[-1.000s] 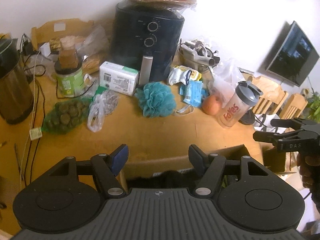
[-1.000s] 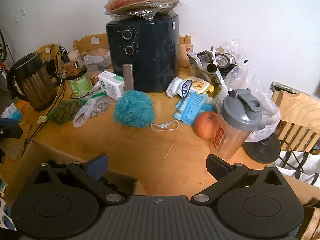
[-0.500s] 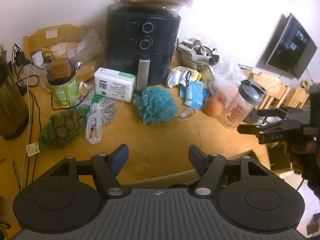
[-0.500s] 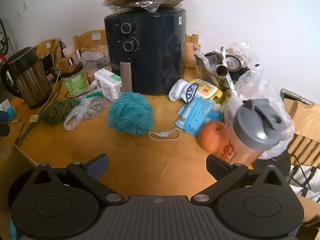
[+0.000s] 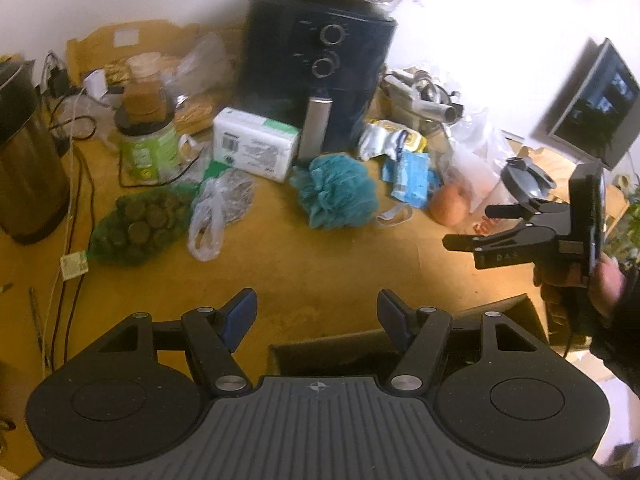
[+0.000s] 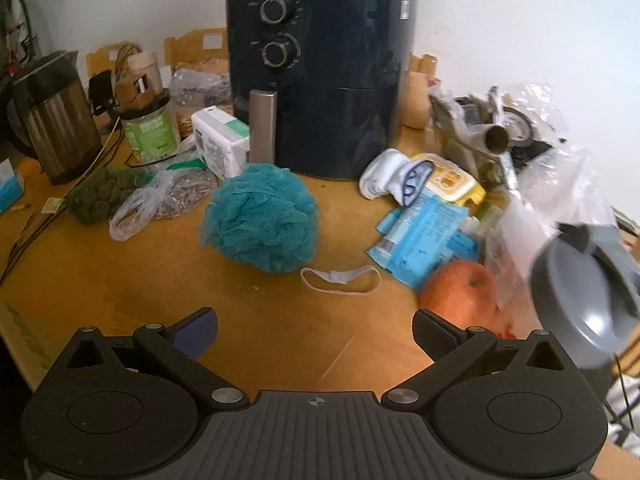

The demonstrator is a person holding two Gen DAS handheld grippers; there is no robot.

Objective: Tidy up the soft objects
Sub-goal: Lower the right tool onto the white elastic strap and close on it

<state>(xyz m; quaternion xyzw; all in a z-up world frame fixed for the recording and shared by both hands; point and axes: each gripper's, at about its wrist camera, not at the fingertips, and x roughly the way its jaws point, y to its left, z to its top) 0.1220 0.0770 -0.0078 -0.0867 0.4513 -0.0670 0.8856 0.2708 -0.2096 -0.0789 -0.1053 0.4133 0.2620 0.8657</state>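
A metal kettle (image 6: 56, 128) is seen at the far left of the right wrist view, standing on the wooden counter (image 6: 120, 280). Right of it, a green-labelled jar (image 6: 150, 134) is found, with a net bag of dark round pieces (image 6: 100, 196) and a knotted clear plastic bag (image 6: 160, 204) lying in front. A white box (image 6: 220, 146) is leaned beside the dark blue air fryer (image 6: 320, 80) at upper centre.

The teal mesh bath pouf (image 6: 262, 216), the soft thing of the task, is located at the centre of the frame, resting on the counter just in front of the air fryer's handle. A white elastic band (image 6: 340, 278) is laid just right of and below it. Further right, rolled white socks (image 6: 390, 178), a yellow packet (image 6: 452, 182) and a blue packet (image 6: 424, 236) are clustered, with an apple (image 6: 458, 294) below them and a grey-lidded shaker bottle (image 6: 584, 292) at the right edge.

The right claw (image 6: 314, 328) is held released above bare counter at lower centre, nothing between its jaws. In the left wrist view, the left claw (image 5: 316, 312) is likewise held apart and empty, over the counter edge and a cardboard box (image 5: 332, 354).
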